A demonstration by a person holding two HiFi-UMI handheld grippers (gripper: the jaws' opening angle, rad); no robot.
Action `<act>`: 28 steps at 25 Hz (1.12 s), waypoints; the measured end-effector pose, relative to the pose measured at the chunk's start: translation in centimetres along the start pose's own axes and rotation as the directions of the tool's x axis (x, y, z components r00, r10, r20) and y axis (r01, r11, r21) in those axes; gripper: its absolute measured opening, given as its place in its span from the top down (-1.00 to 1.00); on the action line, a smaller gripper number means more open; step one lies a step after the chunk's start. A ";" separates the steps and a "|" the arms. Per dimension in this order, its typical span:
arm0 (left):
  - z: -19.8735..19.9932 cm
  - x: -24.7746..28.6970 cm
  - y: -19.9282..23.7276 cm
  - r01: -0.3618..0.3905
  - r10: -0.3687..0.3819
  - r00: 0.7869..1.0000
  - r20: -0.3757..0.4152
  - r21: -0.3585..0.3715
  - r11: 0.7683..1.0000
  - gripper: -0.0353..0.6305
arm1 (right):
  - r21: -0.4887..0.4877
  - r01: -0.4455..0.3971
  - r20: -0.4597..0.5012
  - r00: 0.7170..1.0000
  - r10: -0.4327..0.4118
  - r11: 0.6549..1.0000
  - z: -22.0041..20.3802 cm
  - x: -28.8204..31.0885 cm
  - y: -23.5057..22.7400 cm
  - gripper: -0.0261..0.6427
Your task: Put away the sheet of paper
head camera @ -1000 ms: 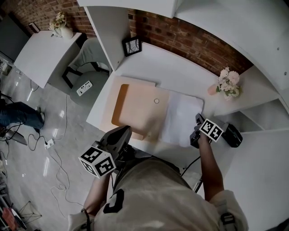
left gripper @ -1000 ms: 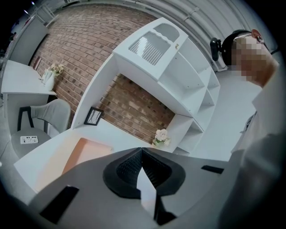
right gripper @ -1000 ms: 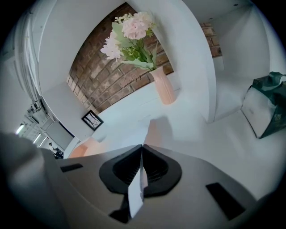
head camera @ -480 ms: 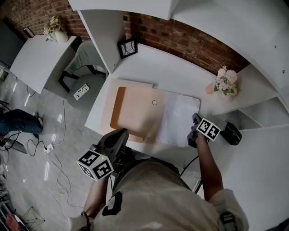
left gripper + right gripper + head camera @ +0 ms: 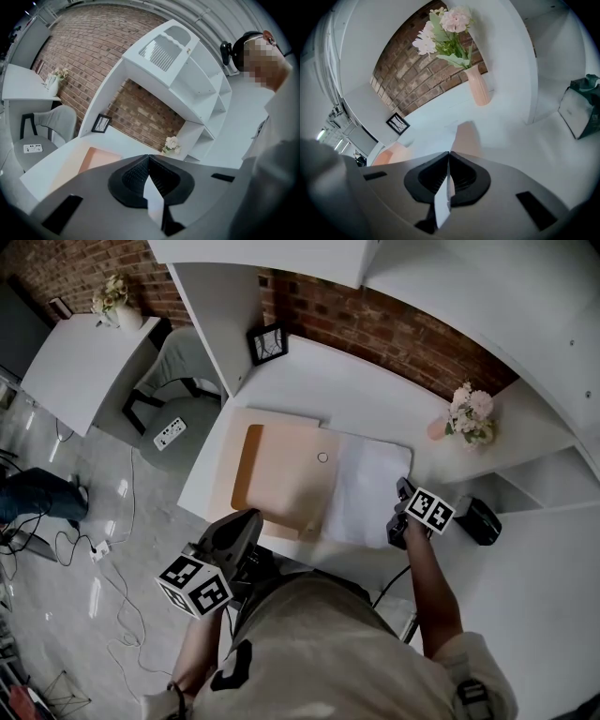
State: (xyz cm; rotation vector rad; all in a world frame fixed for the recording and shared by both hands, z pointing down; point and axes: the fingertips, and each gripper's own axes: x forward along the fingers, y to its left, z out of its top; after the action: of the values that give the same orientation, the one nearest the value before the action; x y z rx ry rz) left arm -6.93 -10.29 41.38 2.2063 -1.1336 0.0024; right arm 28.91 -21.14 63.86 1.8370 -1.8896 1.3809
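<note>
A white sheet of paper (image 5: 361, 488) lies on the white desk (image 5: 356, 390), its left edge against an open tan folder (image 5: 281, 479). My right gripper (image 5: 404, 491) sits at the sheet's right edge with its jaws shut. In the right gripper view the sheet (image 5: 464, 136) rises just ahead of the closed tips of the right gripper (image 5: 449, 153), so they seem to pinch its edge. My left gripper (image 5: 251, 519) hangs at the desk's front edge, short of the folder, shut and empty. In its own view the left gripper (image 5: 149, 157) points over the folder (image 5: 96, 159).
A pink vase of flowers (image 5: 469, 413) stands at the back right, also ahead of the right gripper (image 5: 478, 86). A framed picture (image 5: 269, 343) leans at the back left. A dark bag (image 5: 483, 519) sits on the shelf right of my right hand. Shelving rises behind.
The right gripper has edged slightly left at the sheet's right edge. The left gripper has dropped a little nearer to me. Both stay shut.
</note>
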 end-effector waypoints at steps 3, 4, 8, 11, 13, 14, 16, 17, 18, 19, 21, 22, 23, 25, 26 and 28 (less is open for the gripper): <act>0.2 -0.1 0.1 0.004 -0.004 1.000 0.002 0.000 1.000 0.84 | 0.001 -0.001 -0.001 1.000 0.001 1.000 -0.1 0.0 0.3 0.84; 0.3 -0.1 0.2 0.004 -0.004 1.000 0.003 -0.001 1.000 0.84 | 0.000 0.000 0.000 1.000 0.000 1.000 -0.1 0.0 0.4 0.84; 0.4 -0.3 0.4 -0.001 0.001 1.000 0.004 -0.004 1.000 0.84 | -0.003 0.005 -0.003 1.000 -0.005 1.000 -0.2 -0.1 0.4 0.84; 0.6 -0.4 0.6 0.002 -0.002 1.000 0.009 -0.002 1.000 0.84 | -0.002 0.002 -0.001 1.000 -0.002 1.000 0.0 0.0 0.8 0.84; 0.7 -0.3 0.6 0.007 -0.007 1.000 0.013 0.003 1.000 0.84 | -0.001 -0.002 -0.001 1.000 0.002 1.000 -0.1 0.2 1.0 0.84; 0.8 -0.3 0.6 0.007 -0.007 1.000 0.014 0.003 1.000 0.84 | 0.000 -0.004 -0.001 1.000 0.004 1.000 -0.2 0.2 1.1 0.84; 0.9 -0.3 0.6 0.001 -0.001 1.000 0.015 0.000 1.000 0.84 | 0.003 -0.008 0.000 1.000 0.008 1.000 -0.2 0.3 1.2 0.84; 1.0 -0.4 0.7 -0.001 0.001 1.000 0.015 0.000 1.000 0.84 | 0.006 -0.009 0.001 1.000 0.009 1.000 -0.2 0.3 1.3 0.84; 1.1 -0.4 0.7 -0.001 0.001 1.000 0.016 0.002 1.000 0.84 | 0.009 -0.011 0.002 1.000 0.011 1.000 -0.1 0.3 1.4 0.84; 1.1 -0.4 0.7 -0.002 0.002 1.000 0.016 0.003 1.000 0.84 | 0.012 -0.013 0.003 1.000 0.013 1.000 -0.1 0.4 1.5 0.84; 1.1 -0.5 0.8 -0.003 0.003 1.000 0.018 0.004 1.000 0.84 | 0.016 -0.017 0.003 1.000 0.017 1.000 -0.1 0.5 1.6 0.84; 1.1 -0.5 0.8 -0.001 0.001 1.000 0.019 0.006 1.000 0.84 | 0.017 -0.019 0.001 1.000 0.019 1.000 -0.1 0.6 1.7 0.84; 1.0 -0.5 0.8 0.000 0.000 1.000 0.020 0.008 1.000 0.84 | 0.019 -0.021 0.000 1.000 0.021 1.000 -0.2 0.6 1.8 0.84; 1.1 -0.5 0.9 -0.001 0.001 1.000 0.022 0.008 1.000 0.84 | 0.021 -0.025 -0.002 1.000 0.025 0.999 -0.2 0.8 1.9 0.84; 1.1 -0.5 0.9 -0.003 0.003 1.000 0.022 0.007 1.000 0.84 | 0.023 -0.027 -0.003 1.000 0.027 0.999 -0.3 0.8 2.0 0.84; 1.2 -0.6 1.0 -0.009 0.009 1.000 0.023 0.002 1.000 0.84 | 0.027 -0.030 -0.005 1.000 0.030 0.999 -0.3 1.0 2.2 0.84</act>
State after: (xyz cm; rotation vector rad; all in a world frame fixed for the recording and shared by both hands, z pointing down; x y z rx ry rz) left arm -8.36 -10.95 40.85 2.2081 -1.1561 -0.0184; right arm 26.66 -22.04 63.62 1.8226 -1.9129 1.4265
